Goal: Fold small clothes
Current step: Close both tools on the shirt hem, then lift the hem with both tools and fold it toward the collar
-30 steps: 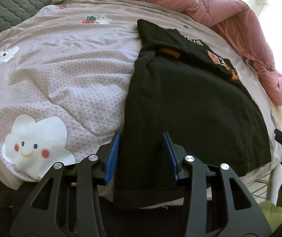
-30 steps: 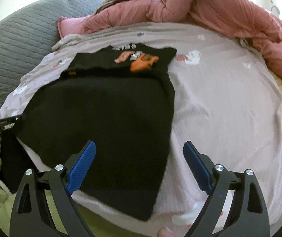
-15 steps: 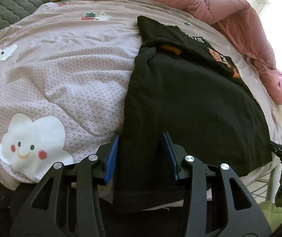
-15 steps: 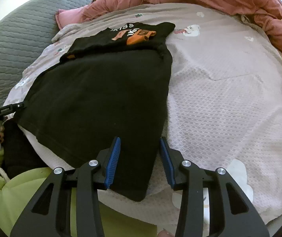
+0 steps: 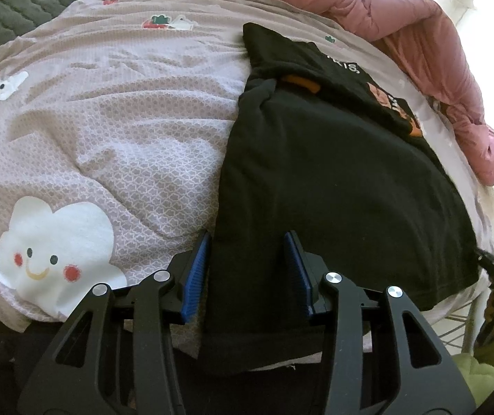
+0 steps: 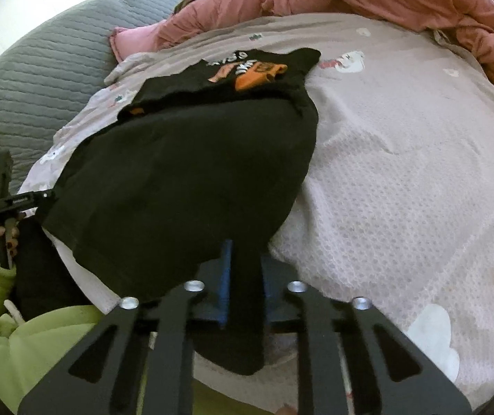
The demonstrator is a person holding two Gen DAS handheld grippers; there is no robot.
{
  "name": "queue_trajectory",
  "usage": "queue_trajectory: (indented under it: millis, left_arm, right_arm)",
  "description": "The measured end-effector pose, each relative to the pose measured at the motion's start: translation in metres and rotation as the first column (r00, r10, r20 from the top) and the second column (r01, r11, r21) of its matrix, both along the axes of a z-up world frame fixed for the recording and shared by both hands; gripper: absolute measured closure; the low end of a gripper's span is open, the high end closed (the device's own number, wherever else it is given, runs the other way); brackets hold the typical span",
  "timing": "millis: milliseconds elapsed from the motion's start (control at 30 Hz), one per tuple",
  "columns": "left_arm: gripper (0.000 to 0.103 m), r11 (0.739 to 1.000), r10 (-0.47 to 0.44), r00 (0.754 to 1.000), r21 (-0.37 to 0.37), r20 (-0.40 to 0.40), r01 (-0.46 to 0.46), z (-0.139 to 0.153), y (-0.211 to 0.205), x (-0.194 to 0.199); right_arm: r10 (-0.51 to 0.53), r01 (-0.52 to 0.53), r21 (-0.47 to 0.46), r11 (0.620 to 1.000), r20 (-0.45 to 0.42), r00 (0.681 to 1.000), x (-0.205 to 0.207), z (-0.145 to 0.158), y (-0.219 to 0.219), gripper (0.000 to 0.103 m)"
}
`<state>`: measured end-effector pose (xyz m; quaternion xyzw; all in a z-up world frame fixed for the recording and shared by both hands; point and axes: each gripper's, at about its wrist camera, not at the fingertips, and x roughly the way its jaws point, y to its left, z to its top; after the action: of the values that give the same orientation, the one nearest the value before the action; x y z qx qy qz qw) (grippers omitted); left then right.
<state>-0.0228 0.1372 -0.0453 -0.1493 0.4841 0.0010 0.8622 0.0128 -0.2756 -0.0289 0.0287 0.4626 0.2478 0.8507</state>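
Now both grippers sit at the black T-shirt's (image 5: pixel 333 180) near hem, collar far: right gripper (image 6: pixel 245 288) fingers clamped on one corner, left gripper (image 5: pixel 247 269) fingers apart, straddling the other.

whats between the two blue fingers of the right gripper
A pinched fold of the black t-shirt, at its near hem corner: the right gripper is shut on it. The right wrist view shows this.
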Motion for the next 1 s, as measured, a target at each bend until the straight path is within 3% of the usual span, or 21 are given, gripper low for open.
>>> queue_trajectory:
  millis: [167, 467, 1000]
  left_arm:
    - [0.099, 1.0, 0.005, 1.0, 0.023, 0.012, -0.006, 0.006, -0.003, 0.0]
    - [0.1, 0.999, -0.001, 0.99, 0.038, 0.144, -0.004, 0.051, -0.013, 0.0]
    - [0.1, 0.999, 0.053, 0.972, -0.011, 0.231, -0.052, 0.091, -0.003, 0.047]
  right_arm:
    - [0.03, -0.032, 0.027, 0.999, 0.053, 0.998, 0.0, 0.014, 0.002, 0.094]
    - [0.022, -0.035, 0.087, 0.996, 0.145, 0.989, 0.008, 0.044, -0.002, 0.094]
    - [-0.074, 0.033, 0.172, 0.985, 0.239, 0.968, 0.042, 0.079, -0.016, 0.094]
